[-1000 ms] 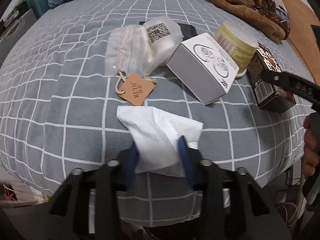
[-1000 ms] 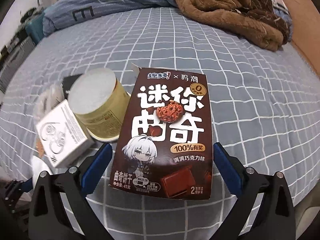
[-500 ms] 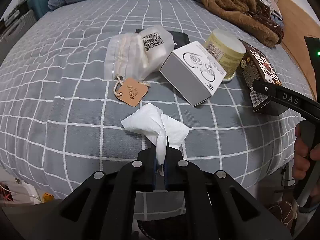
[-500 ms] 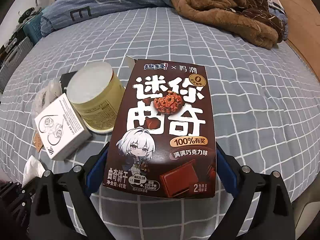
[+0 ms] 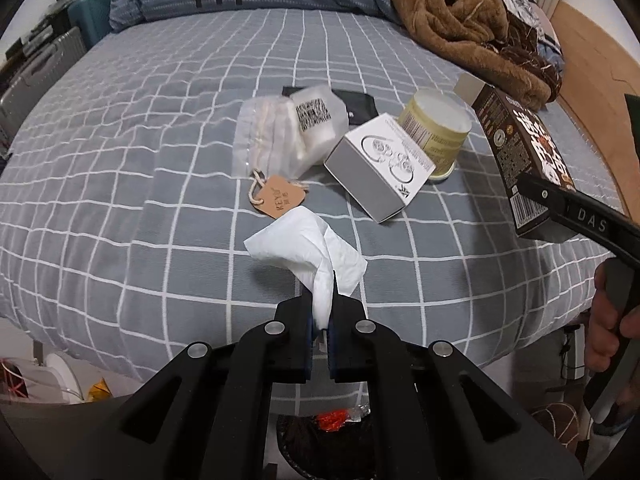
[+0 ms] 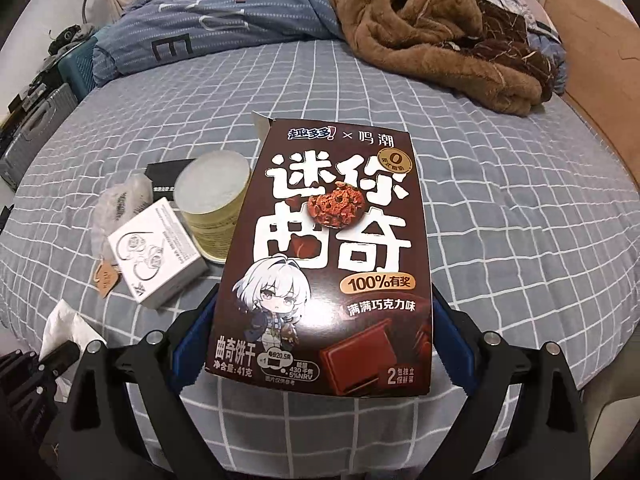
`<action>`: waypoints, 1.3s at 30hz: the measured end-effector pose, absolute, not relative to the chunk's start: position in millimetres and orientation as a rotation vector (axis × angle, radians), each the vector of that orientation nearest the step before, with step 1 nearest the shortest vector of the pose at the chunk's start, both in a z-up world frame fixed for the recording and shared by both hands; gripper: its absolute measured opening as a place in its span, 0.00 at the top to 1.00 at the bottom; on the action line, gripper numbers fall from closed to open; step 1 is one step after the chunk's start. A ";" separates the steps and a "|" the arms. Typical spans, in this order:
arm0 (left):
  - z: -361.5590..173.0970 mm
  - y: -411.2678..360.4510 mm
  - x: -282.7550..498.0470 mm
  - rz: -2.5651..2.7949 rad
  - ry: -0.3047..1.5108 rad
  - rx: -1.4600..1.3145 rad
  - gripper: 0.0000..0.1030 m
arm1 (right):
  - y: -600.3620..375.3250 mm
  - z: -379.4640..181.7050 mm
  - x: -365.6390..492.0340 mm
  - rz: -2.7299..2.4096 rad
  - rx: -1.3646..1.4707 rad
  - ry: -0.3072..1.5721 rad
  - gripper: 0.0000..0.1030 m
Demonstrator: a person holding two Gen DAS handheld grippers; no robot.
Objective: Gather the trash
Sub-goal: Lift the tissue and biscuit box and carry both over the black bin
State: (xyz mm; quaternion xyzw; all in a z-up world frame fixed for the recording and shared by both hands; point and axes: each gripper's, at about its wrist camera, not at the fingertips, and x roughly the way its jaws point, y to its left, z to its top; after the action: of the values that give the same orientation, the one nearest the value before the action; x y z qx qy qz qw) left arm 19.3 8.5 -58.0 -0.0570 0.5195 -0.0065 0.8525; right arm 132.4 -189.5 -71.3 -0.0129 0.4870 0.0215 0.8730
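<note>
Left gripper (image 5: 320, 308) clamped on tissue (image 5: 308, 244). Right gripper (image 6: 322, 332) wide, pads pressing the sides of the box (image 6: 328, 256).

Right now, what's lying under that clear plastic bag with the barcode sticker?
A flat black packet pokes out behind the plastic bag, and the tan tag's string runs under its near edge. How far the packet reaches beneath, and anything else there, is covered.

Crumpled paper tissue (image 5: 308, 240), glossy cardboard box (image 6: 332, 248)
</note>
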 end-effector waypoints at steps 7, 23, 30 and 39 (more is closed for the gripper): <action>-39.7 10.5 2.7 0.000 1.066 -0.132 0.96 | -194.3 -48.7 108.1 0.044 -0.012 0.992 0.13; 3.4 -0.3 -56.8 -0.013 0.994 -0.139 0.96 | -204.0 -4.6 22.4 0.043 0.008 0.957 0.13; 13.4 -9.4 -83.4 -0.025 0.978 -0.136 0.96 | -206.6 5.2 -16.1 0.044 0.017 0.950 0.13; 22.7 -13.3 -110.8 -0.033 0.958 -0.135 0.96 | -204.2 23.6 -56.3 0.053 0.015 0.920 0.13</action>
State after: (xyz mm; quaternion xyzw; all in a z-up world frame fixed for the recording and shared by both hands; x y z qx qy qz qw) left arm -110.8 -13.3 22.7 -0.0650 0.4604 -0.0159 0.8852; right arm -56.3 -204.2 23.6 0.0075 0.4440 0.0254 0.8956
